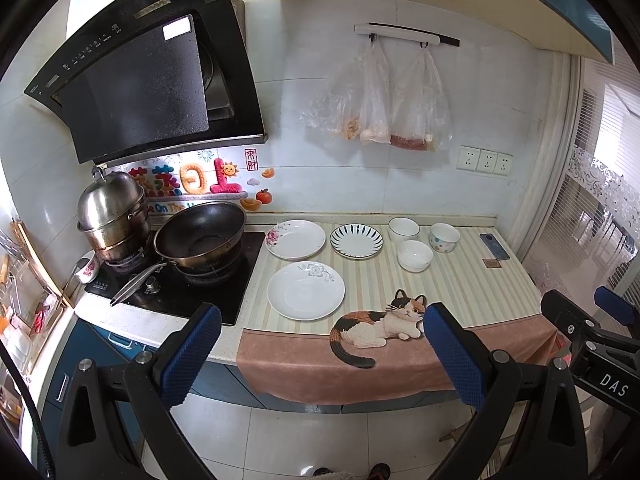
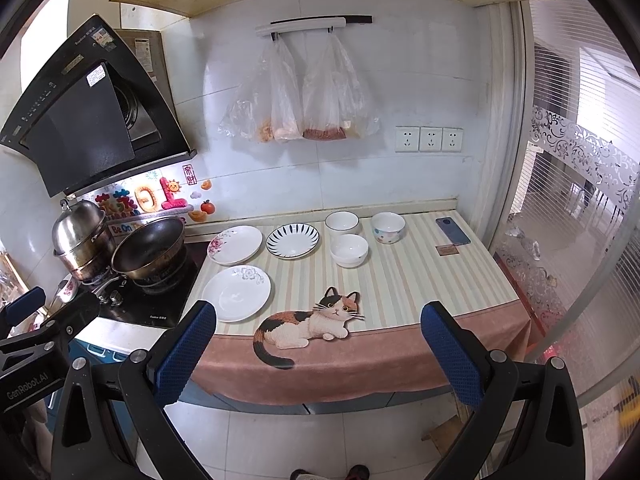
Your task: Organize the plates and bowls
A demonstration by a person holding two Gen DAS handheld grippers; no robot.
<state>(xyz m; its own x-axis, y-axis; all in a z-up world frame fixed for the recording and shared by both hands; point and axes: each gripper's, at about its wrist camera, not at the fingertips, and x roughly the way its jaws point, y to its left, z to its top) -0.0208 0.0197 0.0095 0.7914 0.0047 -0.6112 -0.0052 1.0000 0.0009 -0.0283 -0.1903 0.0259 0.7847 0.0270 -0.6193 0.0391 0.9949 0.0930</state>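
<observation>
Three plates lie on the striped mat (image 1: 460, 292): a white plate with a grey flower (image 1: 306, 291) (image 2: 236, 293) in front, a pink-flower plate (image 1: 295, 239) (image 2: 235, 245) behind it, and a blue-striped plate (image 1: 356, 241) (image 2: 292, 241) to the right. Three bowls stand further right: a white bowl (image 1: 404, 231) (image 2: 341, 222), a dotted bowl (image 1: 445, 237) (image 2: 388, 227), and a plain white bowl (image 1: 415, 255) (image 2: 349, 250). My left gripper (image 1: 322, 356) and right gripper (image 2: 318, 354) are both open and empty, held in front of the counter edge, away from the dishes.
A black wok (image 1: 200, 234) and a steel steamer pot (image 1: 114, 216) sit on the stove to the left. A phone (image 1: 494, 246) and a small brown card (image 1: 492, 263) lie at the mat's right. Plastic bags (image 1: 376, 100) hang on the wall. A glass door (image 2: 580, 220) stands at right.
</observation>
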